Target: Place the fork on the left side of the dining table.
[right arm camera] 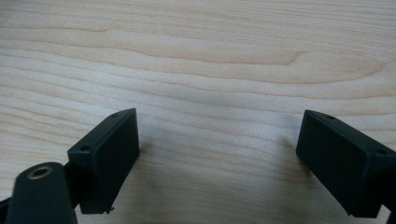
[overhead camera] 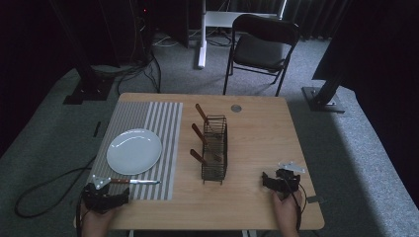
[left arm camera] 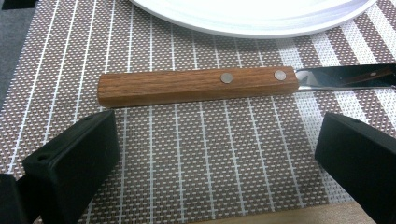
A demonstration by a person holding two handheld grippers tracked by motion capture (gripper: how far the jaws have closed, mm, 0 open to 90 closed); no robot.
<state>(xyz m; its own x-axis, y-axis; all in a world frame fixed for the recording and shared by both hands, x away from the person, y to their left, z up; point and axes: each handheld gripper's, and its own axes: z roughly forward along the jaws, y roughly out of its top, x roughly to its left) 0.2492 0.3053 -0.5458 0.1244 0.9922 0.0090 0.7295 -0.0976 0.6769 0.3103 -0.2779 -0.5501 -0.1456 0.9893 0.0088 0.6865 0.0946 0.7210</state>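
Left claw [overhead camera: 120, 197]: near edge of the worktop [overhead camera: 257, 133], jaws wide apart, nothing between them, resting low over the striped placemat [overhead camera: 163, 148]. Knife [left arm camera: 201, 86]: wooden handle with two rivets, lying flat on the placemat just beyond the left claw, blade pointing toward the rack. Right claw [overhead camera: 266, 181]: jaws apart, empty, over bare wood. White plate [overhead camera: 134, 151]: on the placemat, just past the knife. Wire rack [overhead camera: 215, 148]: mid-worktop, holding three wooden-handled utensils [overhead camera: 200, 136].
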